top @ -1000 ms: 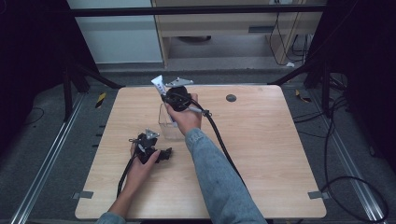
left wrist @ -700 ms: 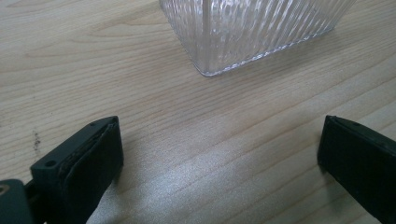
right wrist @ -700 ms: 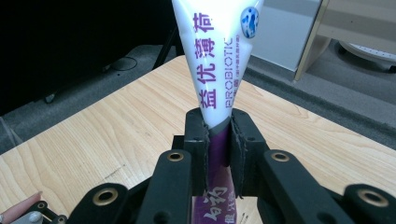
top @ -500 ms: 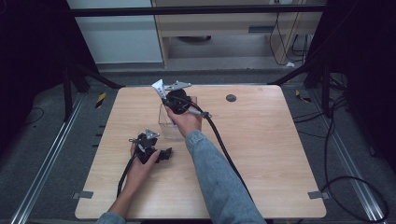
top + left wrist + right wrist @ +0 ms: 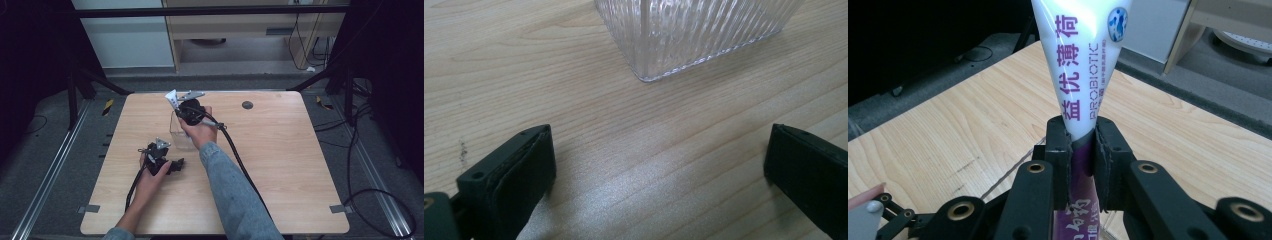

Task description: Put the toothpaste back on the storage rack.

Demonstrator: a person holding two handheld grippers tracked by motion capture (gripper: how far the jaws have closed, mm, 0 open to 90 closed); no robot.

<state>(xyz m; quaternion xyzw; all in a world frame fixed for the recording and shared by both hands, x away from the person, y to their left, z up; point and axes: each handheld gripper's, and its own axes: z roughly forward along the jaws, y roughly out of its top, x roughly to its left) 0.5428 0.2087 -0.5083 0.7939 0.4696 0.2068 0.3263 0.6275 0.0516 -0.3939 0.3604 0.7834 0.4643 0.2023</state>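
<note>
High view: right tongs [image 5: 176,104] are gripping a white-and-purple tube [image 5: 171,98] above the ribbed clear container [image 5: 181,134], mid-desk.
Left tongs [image 5: 176,164]: standing apart, resting near-left of the container.

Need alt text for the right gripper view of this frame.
The right gripper has its two black jaws shut on a white and purple toothpaste tube printed PROBIOTIC, whose flat end points up and away. Behind it lie the light wooden table and grey floor.
</note>
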